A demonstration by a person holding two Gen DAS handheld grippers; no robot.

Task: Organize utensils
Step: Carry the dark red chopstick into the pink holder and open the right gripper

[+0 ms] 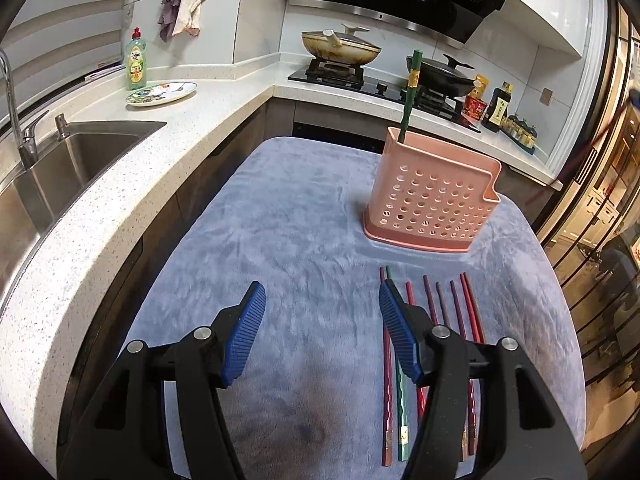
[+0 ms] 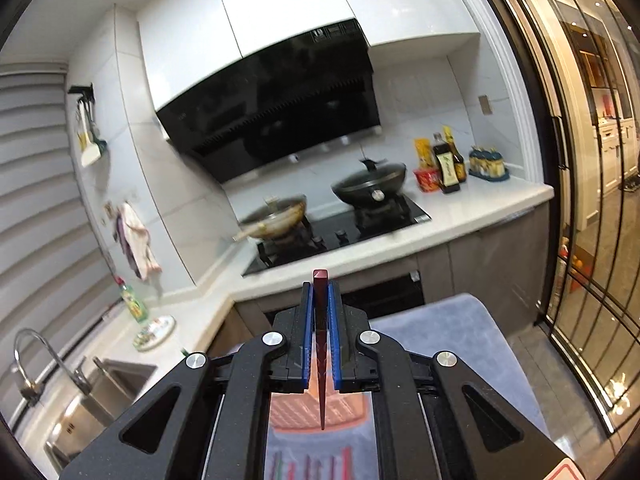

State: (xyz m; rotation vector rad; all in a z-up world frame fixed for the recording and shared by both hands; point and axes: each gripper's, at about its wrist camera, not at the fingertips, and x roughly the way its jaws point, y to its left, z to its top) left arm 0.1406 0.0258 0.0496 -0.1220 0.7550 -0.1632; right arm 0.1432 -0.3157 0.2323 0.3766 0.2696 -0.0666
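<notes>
1. A kitchen is seen: a white speckled counter (image 1: 120, 184) wraps round a steel sink (image 1: 80, 152), and a black range hood (image 2: 272, 100) hangs over a gas hob (image 1: 352, 76) with two lidded pans.
2. A grey-blue plush cloth (image 1: 304, 220) is spread over the table, and the task's things are laid on it.
3. A pink perforated utensil holder (image 1: 432, 200) is stood upright toward the far right of the cloth.
4. One green chopstick (image 1: 410, 92) is already lodged in the holder's left end, upright with a slight lean.
5. A row of loose chopsticks (image 1: 436, 312) is laid on the cloth just in front of the holder: mostly dark red and purple, one green among them.
6. The left hand-held gripper (image 1: 322, 300) is held over the near part of the cloth, its blue pads parted about halfway, with nothing between them; its right finger overlaps the left side of the row.
7. The right hand-held gripper (image 2: 319, 292) is clamped narrowly on a dark red chopstick (image 2: 321, 280), whose blunt end pokes just past the fingertips.
8. In the right wrist view, the chopstick's pointed tip is seen aimed down toward the pink holder, with the loose row visible below it.
9. The background in that view is smeared by blur.
</notes>
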